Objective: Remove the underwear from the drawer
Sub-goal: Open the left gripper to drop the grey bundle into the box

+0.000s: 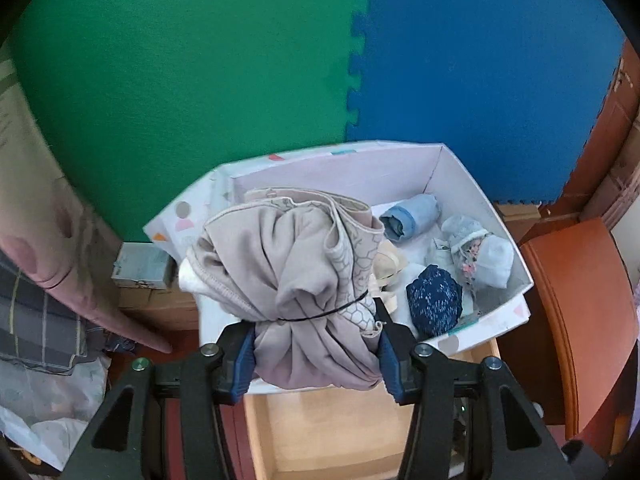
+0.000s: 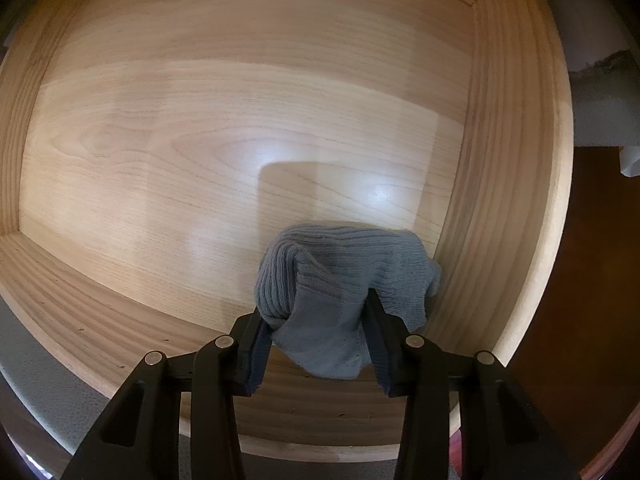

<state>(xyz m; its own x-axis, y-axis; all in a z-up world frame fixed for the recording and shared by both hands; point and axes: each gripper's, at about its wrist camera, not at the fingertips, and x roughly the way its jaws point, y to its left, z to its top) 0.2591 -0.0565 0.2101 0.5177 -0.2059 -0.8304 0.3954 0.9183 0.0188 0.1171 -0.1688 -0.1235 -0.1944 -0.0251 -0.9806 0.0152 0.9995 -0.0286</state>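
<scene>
In the left wrist view my left gripper (image 1: 316, 344) is shut on a bundled beige underwear piece (image 1: 296, 264) tied with a thin black band. It hangs over the near left part of a white patterned box (image 1: 460, 176). In the right wrist view my right gripper (image 2: 318, 324) is shut on a grey ribbed knit piece (image 2: 344, 268) inside the light wooden drawer (image 2: 200, 140), near its right wall. The drawer floor around it is bare wood.
The box holds a light blue roll (image 1: 412, 216), a dark blue speckled bundle (image 1: 434, 300) and pale bundles (image 1: 480, 252). Green (image 1: 180, 80) and blue (image 1: 480, 72) foam mats lie beyond. Cartons (image 1: 140, 268) and cloth sit left; red-brown furniture (image 1: 576, 320) stands right.
</scene>
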